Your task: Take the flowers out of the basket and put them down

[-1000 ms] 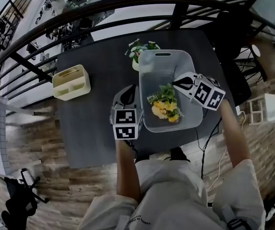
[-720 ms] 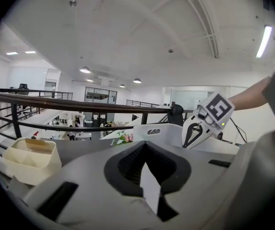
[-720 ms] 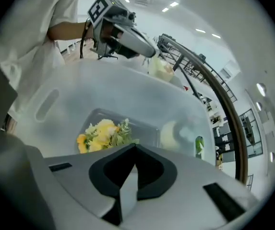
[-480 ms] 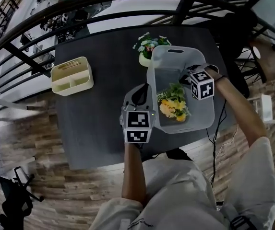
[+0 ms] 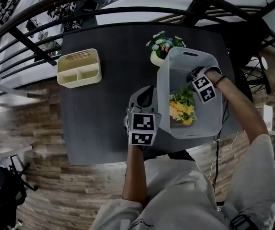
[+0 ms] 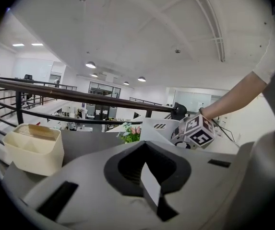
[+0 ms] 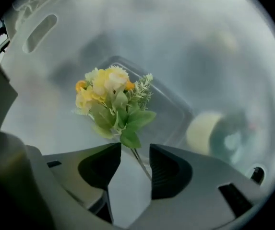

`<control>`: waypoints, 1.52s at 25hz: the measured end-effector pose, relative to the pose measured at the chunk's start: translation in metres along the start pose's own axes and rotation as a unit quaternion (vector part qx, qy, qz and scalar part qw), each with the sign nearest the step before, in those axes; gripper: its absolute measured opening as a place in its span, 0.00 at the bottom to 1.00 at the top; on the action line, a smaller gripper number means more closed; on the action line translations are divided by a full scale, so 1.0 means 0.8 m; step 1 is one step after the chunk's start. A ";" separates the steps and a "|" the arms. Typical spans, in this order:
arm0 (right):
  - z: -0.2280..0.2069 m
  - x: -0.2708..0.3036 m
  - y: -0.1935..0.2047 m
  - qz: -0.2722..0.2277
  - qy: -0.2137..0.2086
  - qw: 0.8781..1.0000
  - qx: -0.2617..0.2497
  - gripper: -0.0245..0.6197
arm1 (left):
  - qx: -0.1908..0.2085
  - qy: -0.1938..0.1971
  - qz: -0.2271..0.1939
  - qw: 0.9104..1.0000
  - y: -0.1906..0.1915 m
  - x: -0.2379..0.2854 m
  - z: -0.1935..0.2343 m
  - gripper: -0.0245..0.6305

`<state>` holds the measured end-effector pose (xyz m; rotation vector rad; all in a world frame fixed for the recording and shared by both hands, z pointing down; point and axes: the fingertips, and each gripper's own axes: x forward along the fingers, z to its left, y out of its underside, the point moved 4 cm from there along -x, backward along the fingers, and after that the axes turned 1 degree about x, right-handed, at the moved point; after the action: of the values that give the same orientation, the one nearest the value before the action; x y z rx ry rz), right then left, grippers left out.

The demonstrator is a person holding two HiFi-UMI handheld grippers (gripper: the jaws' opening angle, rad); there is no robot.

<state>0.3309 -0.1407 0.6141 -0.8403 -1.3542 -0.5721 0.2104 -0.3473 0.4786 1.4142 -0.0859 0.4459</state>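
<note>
R gripper [image 7: 135, 152] is down inside the basket [image 5: 190, 56] w/ jaws opening astride the stem of the flowers [image 7: 111, 102] lying on the basket floor, pads not touching, prob lining up the pick; L gripper [image 6: 146, 145] closed & empty, just outside the basket wall, out of the way.

One grey basket [image 5: 190, 134]; one bunch of yellow flowers [image 5: 183, 111]; one pot of pale flowers [image 5: 163, 45]; one cream caddy [image 5: 78, 69]; one dark table [image 5: 103, 114]; one black railing [image 6: 79, 95].

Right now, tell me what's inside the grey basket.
A yellow flower bunch and the right claw, jaws opening with the stem between them. The basket floor beneath the bunch is covered.
</note>
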 end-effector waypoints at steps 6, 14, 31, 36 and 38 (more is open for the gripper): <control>0.013 0.035 -0.013 0.020 -0.037 0.998 -0.050 0.37 | -0.008 -0.011 0.001 1.000 0.002 -0.008 0.019 0.07; 0.020 0.044 -0.016 0.028 -0.040 0.996 -0.076 0.17 | -0.022 -0.010 0.009 1.000 0.015 -0.014 0.022 0.07; 0.015 -0.029 -0.024 0.052 0.051 0.990 -0.122 0.13 | 0.004 0.015 0.003 1.000 0.007 -0.021 -0.020 0.07; 0.013 -0.061 -0.021 0.062 0.084 0.989 -0.103 0.13 | 0.020 0.035 0.007 0.999 0.000 -0.019 -0.035 0.07; 0.013 -0.078 -0.013 0.073 0.101 0.988 -0.085 0.13 | 0.027 0.045 0.001 0.999 -0.010 -0.015 -0.045 0.07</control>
<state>0.3070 -0.1459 0.5547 -0.9837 -1.0597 -0.6460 0.1946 -0.3160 0.4608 1.4447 -0.0032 0.5160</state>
